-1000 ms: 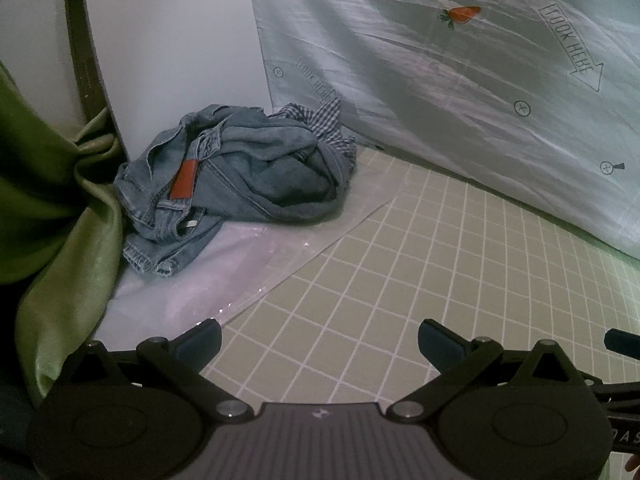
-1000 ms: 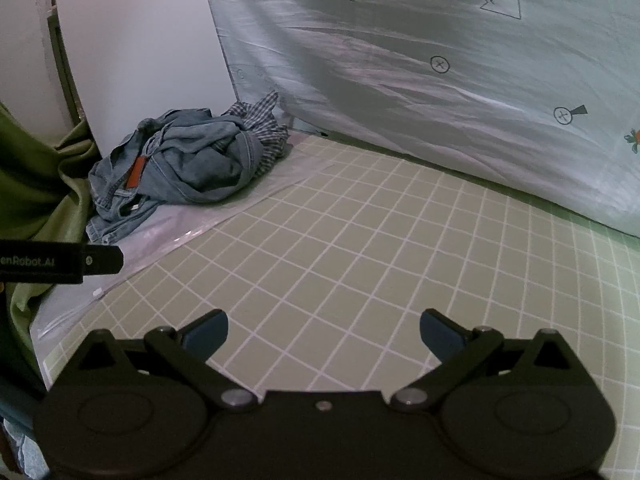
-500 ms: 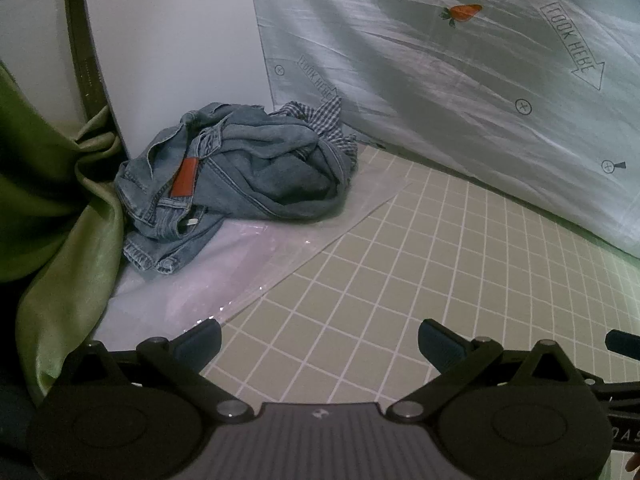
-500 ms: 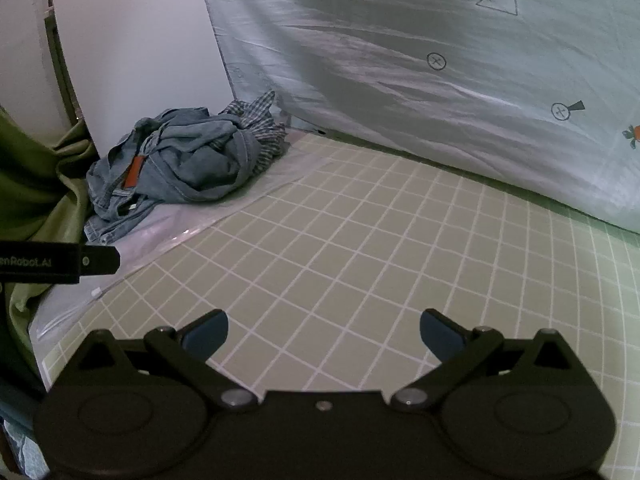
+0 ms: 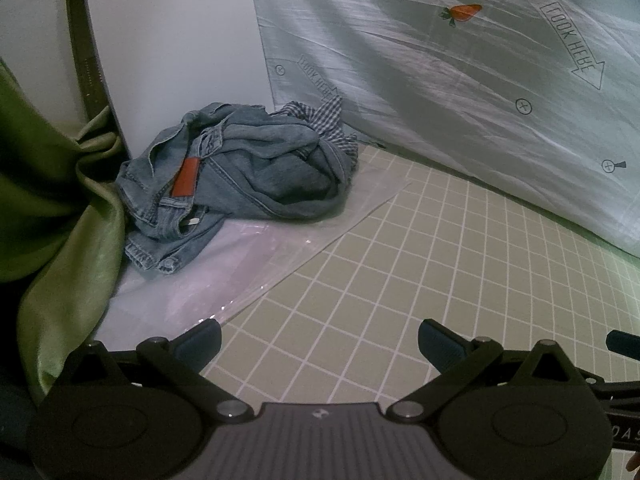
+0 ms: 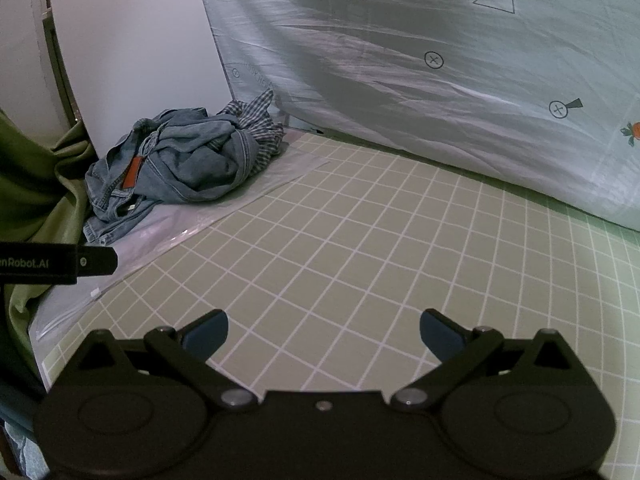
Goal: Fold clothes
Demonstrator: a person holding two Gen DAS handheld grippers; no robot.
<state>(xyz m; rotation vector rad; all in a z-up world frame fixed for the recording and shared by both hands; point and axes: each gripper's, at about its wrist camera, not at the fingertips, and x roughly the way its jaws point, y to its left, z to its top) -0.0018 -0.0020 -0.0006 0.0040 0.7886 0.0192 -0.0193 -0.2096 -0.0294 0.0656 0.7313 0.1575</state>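
Observation:
A crumpled pile of blue denim clothes (image 5: 236, 184) with an orange-brown leather patch lies at the far left of the checked green mat, a checked blue-white garment (image 5: 320, 120) tucked behind it. The pile also shows in the right wrist view (image 6: 184, 164). My left gripper (image 5: 320, 340) is open and empty, low over the mat, well short of the pile. My right gripper (image 6: 324, 332) is open and empty, further to the right and further from the pile. The left gripper's body (image 6: 56, 262) shows at the left edge of the right wrist view.
A clear plastic sheet (image 5: 224, 272) lies under and in front of the pile. A white board (image 5: 168, 48) stands behind it. A green curtain (image 5: 52, 208) hangs at the left. A pale printed sheet (image 5: 460, 92) slopes along the back. The checked mat (image 6: 380, 240) stretches to the right.
Both views have shifted only slightly; the pile sits a little higher and nearer in the left wrist view. Both grippers stay open.

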